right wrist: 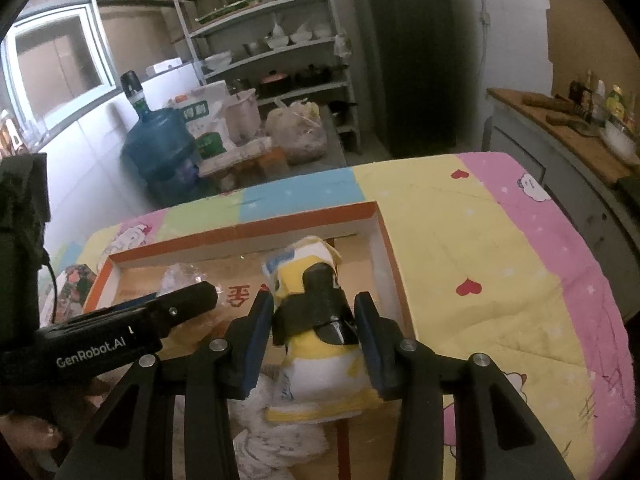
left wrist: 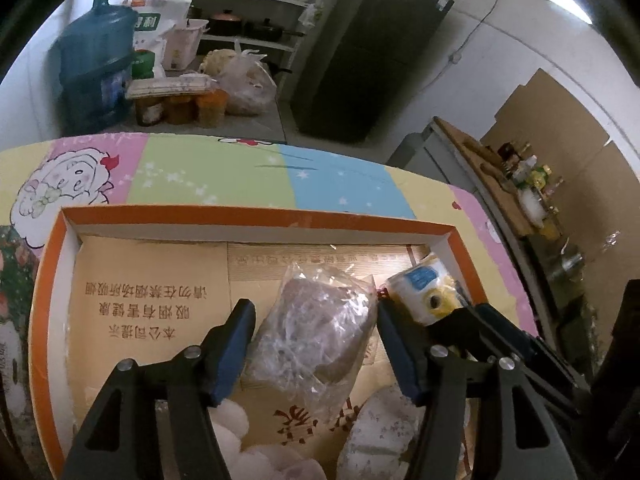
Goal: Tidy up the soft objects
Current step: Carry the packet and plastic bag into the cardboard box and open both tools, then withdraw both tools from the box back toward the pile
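An orange-rimmed cardboard box (left wrist: pixel 256 216) lies on a patchwork quilt; it also shows in the right wrist view (right wrist: pixel 240 232). My left gripper (left wrist: pixel 316 320) is open, its fingers either side of a grey-brown bundle in crinkled clear plastic (left wrist: pixel 316 332) that rests on the box floor. My right gripper (right wrist: pixel 314 320) stands around a yellow, white and blue soft toy with a black part (right wrist: pixel 316 316), held over the box's right side; whether the pads press it is unclear. The toy shows at the right in the left wrist view (left wrist: pixel 424 288). White fluffy items (left wrist: pixel 236 432) lie at the box's near end.
The quilt (right wrist: pixel 480 248) covers the table right of the box. A floral object (right wrist: pixel 74 280) sits left of the box. Behind stand a blue water jug (left wrist: pixel 96 68), jars, bags, shelves with dishes and a dark fridge (right wrist: pixel 404 52). A counter with bottles (right wrist: pixel 592 112) runs along the right.
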`<state>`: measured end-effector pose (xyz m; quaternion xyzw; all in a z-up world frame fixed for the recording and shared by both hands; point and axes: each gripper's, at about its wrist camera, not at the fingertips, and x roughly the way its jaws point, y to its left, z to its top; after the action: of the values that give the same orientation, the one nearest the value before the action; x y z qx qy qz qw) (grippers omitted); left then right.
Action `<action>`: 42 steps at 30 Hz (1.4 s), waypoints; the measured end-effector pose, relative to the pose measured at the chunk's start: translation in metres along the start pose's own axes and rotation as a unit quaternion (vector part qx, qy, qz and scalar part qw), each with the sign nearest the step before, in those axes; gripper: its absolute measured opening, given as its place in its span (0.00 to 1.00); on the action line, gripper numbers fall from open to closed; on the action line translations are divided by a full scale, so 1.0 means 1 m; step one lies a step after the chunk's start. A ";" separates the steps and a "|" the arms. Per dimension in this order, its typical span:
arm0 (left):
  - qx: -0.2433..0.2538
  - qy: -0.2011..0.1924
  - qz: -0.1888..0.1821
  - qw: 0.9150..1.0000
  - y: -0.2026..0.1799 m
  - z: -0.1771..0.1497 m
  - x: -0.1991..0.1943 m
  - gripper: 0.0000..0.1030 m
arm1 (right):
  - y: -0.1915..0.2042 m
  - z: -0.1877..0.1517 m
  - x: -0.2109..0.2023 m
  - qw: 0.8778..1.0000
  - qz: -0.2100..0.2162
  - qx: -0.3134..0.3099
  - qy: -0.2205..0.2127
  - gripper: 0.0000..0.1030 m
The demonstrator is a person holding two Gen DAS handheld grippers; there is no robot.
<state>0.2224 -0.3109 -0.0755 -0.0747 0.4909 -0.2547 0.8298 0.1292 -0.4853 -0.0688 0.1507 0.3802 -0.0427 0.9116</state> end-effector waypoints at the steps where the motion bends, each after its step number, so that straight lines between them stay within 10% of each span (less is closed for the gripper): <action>1: -0.005 -0.001 -0.007 1.000 0.002 0.000 -0.003 0.61 | 0.000 0.000 -0.002 1.000 0.002 0.001 -0.004 0.44; 13: -0.014 -0.067 -0.078 0.995 0.002 -0.014 -0.061 0.79 | 0.010 -0.012 -0.056 0.998 0.009 0.018 -0.066 0.61; 23: 0.072 -0.182 -0.111 0.974 0.008 -0.050 -0.159 0.89 | 0.053 -0.058 -0.117 0.985 -0.009 0.025 -0.172 0.71; 42: 0.063 -0.324 0.002 0.944 0.138 -0.129 -0.321 0.90 | 0.219 -0.104 -0.155 0.970 0.106 -0.048 -0.211 0.76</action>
<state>0.0358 -0.0163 0.0570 -0.0999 0.1789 -0.2449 0.9477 -0.0089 -0.2504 0.0245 0.1341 0.1623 0.0413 0.9767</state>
